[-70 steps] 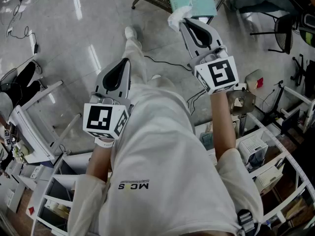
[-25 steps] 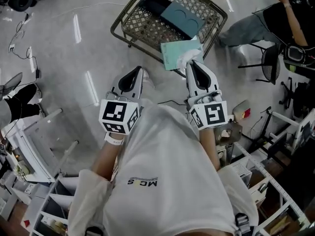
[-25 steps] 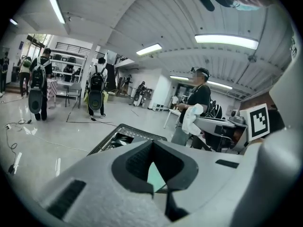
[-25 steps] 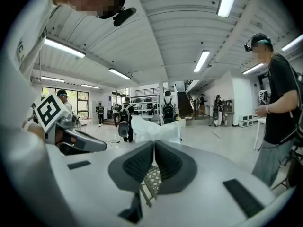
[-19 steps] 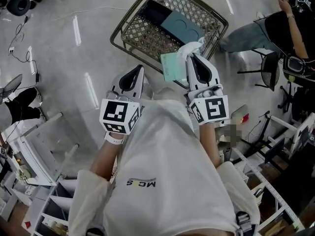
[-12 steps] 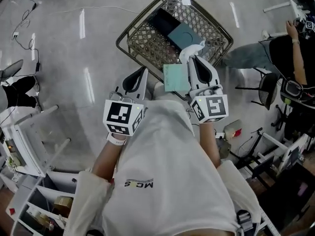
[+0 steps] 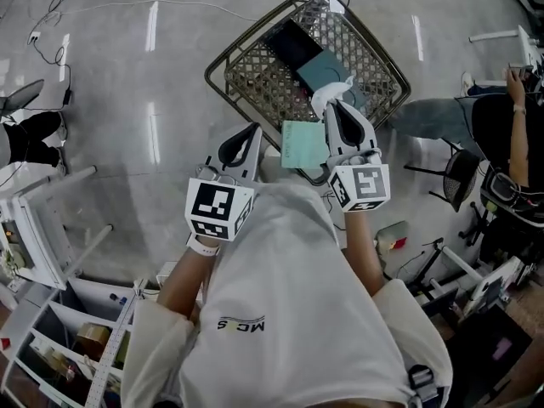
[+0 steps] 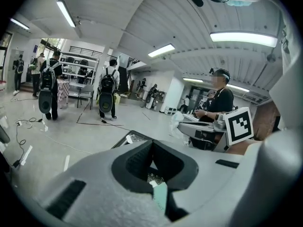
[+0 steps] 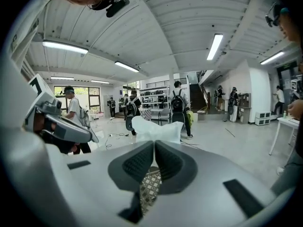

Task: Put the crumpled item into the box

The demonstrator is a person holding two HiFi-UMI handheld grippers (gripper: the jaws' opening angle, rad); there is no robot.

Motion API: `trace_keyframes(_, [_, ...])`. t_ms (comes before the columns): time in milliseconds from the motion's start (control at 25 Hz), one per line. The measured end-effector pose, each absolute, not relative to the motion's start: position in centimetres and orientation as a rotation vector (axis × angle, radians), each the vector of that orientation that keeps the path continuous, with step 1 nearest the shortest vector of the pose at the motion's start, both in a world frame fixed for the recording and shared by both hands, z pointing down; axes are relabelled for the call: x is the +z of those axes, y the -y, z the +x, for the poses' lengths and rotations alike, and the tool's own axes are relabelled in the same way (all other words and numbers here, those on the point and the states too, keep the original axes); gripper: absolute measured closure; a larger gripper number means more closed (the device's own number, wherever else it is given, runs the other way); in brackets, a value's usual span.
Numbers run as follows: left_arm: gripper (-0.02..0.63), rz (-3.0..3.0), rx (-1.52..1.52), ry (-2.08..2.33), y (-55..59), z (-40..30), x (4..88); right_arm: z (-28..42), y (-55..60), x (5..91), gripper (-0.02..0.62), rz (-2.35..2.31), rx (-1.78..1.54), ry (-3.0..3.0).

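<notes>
My right gripper (image 7: 330, 104) is shut on a white crumpled item (image 7: 330, 88) that sticks out past its tips, over the near right part of a wire basket (image 7: 246, 75) on the floor. In the right gripper view the crumpled item (image 9: 156, 128) bulges above the closed jaws of the right gripper (image 9: 154, 143), with basket mesh (image 9: 150, 188) below. My left gripper (image 7: 252, 128) is shut and empty, just short of the basket's near rim. In the left gripper view the left gripper (image 8: 152, 143) has its jaws together with nothing between them. A pale green sheet (image 7: 303, 143) lies between the two grippers.
The basket holds a dark flat item (image 7: 289, 39) and a teal flat item (image 7: 325, 66). A seated person (image 7: 501, 117) and chairs are at the right. White shelving (image 7: 51, 330) stands at the lower left. Cables (image 7: 51, 24) run over the grey floor. Several people stand in the distance.
I have come up to the basket. The right gripper, still shut on the crumpled item, now hangs over the basket's near part. The left gripper stays shut beside it.
</notes>
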State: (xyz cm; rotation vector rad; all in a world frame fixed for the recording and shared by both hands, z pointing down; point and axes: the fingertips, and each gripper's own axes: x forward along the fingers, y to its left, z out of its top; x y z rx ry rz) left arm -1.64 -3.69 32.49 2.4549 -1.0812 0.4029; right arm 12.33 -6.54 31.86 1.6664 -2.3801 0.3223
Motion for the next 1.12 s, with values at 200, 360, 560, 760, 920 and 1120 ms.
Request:
trace_keyframes(200, [0.583,2.434,0.448,1.076,5.0,-0.8,34.0,12.9,9.0,33.6,0.569,1.643,0.342,2.380])
trace_keyframes(360, [0.582,2.414,0.464,1.078,6.2,-0.1,35.2,13.3,10.9,35.5,0.569,1.617,0.343,2.372])
trace_keyframes(560, [0.583,2.389,0.479,1.087,8.3,0.8,36.6,14.2,13.9,37.5,0.569,1.596,0.337,2.374])
trace_keyframes(760, [0.582,2.357,0.494,1.112,9.9,0.9,38.6,14.6,16.5,40.6,0.569,1.540,0.326,2.348])
trace_keyframes(920, [0.583,2.331,0.508,1.123,10.7,0.7,40.7,14.6,18.6,43.3,0.569,1.500,0.312,2.326])
trace_keyframes(1120, [0.583,2.319,0.542,1.116,11.2,0.8,43.0,14.5,20.9,47.0,0.569,1.451,0.344,2.320])
